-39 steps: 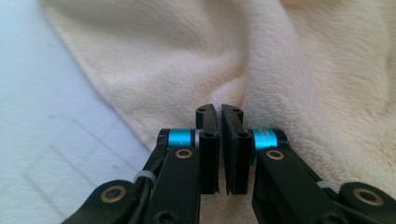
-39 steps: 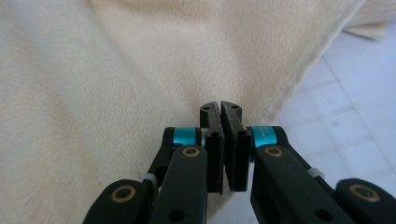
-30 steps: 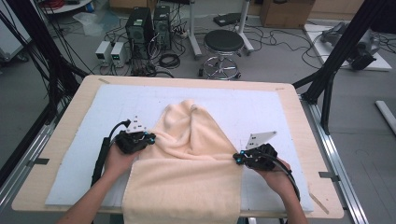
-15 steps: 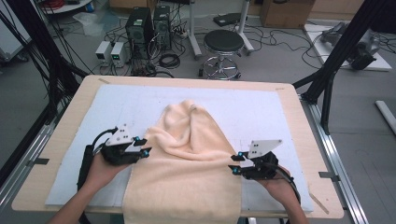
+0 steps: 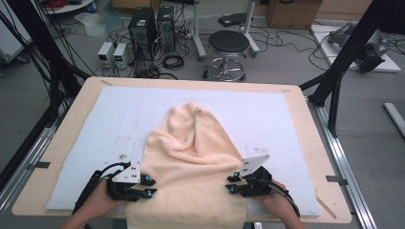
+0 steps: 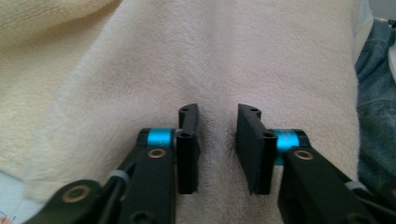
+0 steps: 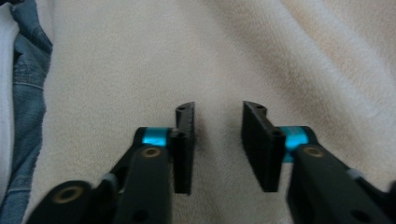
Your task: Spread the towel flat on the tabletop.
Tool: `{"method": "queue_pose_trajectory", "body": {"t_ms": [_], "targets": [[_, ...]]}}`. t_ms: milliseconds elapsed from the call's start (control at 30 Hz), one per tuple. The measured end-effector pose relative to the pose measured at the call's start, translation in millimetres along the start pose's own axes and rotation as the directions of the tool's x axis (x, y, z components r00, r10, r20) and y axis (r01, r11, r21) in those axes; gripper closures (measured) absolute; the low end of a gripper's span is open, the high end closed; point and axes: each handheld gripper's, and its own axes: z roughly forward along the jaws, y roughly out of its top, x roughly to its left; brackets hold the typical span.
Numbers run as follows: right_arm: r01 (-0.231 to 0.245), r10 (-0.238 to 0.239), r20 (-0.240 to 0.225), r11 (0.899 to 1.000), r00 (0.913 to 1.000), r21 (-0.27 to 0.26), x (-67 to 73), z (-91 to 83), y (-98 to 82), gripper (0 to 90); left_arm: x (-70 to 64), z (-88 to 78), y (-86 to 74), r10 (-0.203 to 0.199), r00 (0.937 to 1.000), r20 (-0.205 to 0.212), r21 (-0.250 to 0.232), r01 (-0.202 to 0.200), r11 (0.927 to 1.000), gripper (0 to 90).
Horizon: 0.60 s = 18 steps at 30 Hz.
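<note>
1. While one cream towel (image 5: 191, 162) lies bunched on the white mat (image 5: 286, 129) of the tabletop (image 5: 71, 114), its near end hangs over the front edge.
2. Left gripper (image 5: 147, 186) and right gripper (image 5: 231, 183) flank the towel, each with jaws slightly apart, just closing, pinching nothing.
3. Beyond the tabletop stand one stool (image 5: 228, 45), two computer towers (image 5: 153, 24) and loose cables (image 5: 173, 61); nothing blocks the towel.

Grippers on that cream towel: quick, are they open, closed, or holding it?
Left gripper: open after just closing partway, jaws apart over the towel, not gripping it.
Right gripper: the same, open with towel beneath, nothing pinched.
</note>
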Motion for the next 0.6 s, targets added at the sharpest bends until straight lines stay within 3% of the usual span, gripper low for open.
{"method": "queue_pose_trajectory", "body": {"t_ms": [67,167,233,267,300,333,367,433,500,533,600], "targets": [[0.015,-0.015,-0.021,1.000,0.9997,0.001,-0.8,0.9,1.1,86.0,0.1,0.5,0.8,-0.015,0.9999,0.005,0.001,0.015,0.9999,83.7],[0.018,-0.018,-0.048,1.000,0.9987,0.011,0.7,-0.6,2.7,87.3,-4.2,-1.9,3.1,-0.009,1.0000,0.005,0.022,0.008,0.9997,85.6],[0.040,-0.040,-0.069,0.999,0.9968,0.007,9.0,-3.5,3.4,87.3,-19.6,-14.7,3.4,0.017,0.9999,0.001,0.002,-0.017,0.9999,85.7],[0.040,-0.040,-0.069,0.999,0.9968,0.007,9.0,-3.5,3.4,87.3,-19.6,-14.7,3.4,0.017,0.9999,0.001,0.002,-0.017,0.9999,85.7],[0.066,-0.066,-0.073,0.998,0.9951,-0.004,22.4,-8.8,4.2,87.3,-26.3,-21.1,3.6,0.025,0.9997,0.004,-0.006,-0.025,0.9997,85.7],[0.066,-0.066,-0.073,0.998,0.9951,-0.004,22.4,-8.8,4.2,87.3,-34.2,-27.8,4.0,0.024,0.9997,0.001,-0.015,-0.024,0.9996,85.7],[0.090,-0.092,-0.077,0.996,0.9928,-0.024,39.4,-17.2,4.7,87.3,-44.9,-35.9,4.5,0.027,0.9996,0.005,-0.029,-0.027,0.9992,85.7],[0.089,-0.092,-0.083,0.996,0.9923,-0.031,45.7,-20.6,4.8,87.2,-60.3,-47.5,5.1,0.029,0.9994,0.018,-0.048,-0.028,0.9985,85.7],[0.102,-0.107,-0.112,0.994,0.9879,-0.048,61.1,-28.8,4.8,85.5,-77.0,-58.9,4.4,0.044,0.9985,0.033,-0.059,-0.042,0.9973,85.3],[0.093,-0.101,-0.129,0.994,0.9865,-0.065,71.8,-35.0,5.5,75.4,-80.3,-61.1,4.0,0.046,0.9985,0.030,-0.063,-0.044,0.9970,77.8],[0.088,-0.097,-0.123,0.993,0.9877,-0.077,73.2,-37.4,6.8,74.0,-79.8,-63.2,3.9,0.036,0.9993,0.008,-0.073,-0.036,0.9967,73.2]]}}
